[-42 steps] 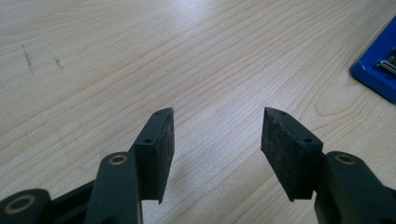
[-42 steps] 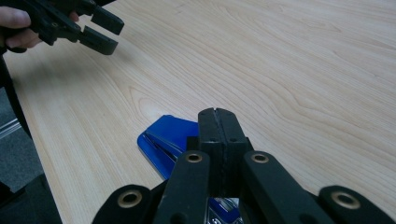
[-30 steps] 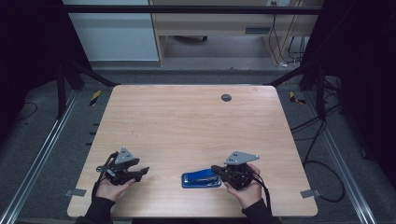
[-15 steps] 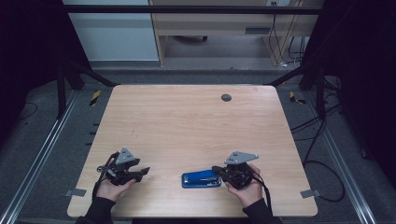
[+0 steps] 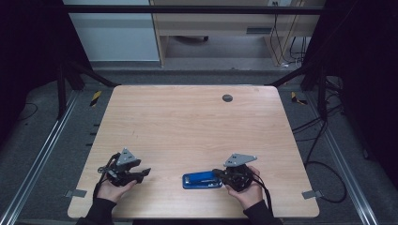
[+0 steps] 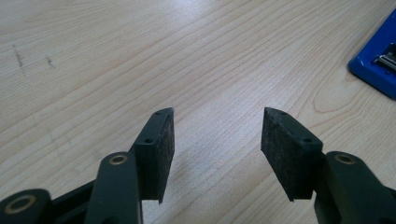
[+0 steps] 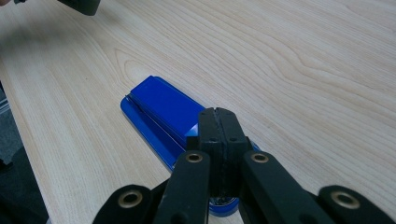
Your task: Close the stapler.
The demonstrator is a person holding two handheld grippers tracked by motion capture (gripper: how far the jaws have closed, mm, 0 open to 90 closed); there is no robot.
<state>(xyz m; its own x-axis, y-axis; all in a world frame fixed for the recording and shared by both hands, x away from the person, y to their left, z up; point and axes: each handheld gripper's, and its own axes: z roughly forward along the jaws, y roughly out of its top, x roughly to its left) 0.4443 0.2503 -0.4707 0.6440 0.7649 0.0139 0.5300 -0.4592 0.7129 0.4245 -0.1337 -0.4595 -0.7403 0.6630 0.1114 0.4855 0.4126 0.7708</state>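
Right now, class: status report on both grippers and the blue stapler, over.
Left gripper open, nothing between its pads, resting on table. Right gripper shut, jaws over the blue stapler's near end; contact unclear. Stapler lies flat, closed. Nothing in the way.

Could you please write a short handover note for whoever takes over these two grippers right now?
Left gripper: open, nothing between its jaws, low over the table near the front left.
Right gripper: jaws shut together, tips over the near end of the blue stapler; whether they press on it is unclear.
The stapler lies flat near the front edge, between the two hands.
Done: nothing visibly lifted or moved.
Left: probably working the stapler.
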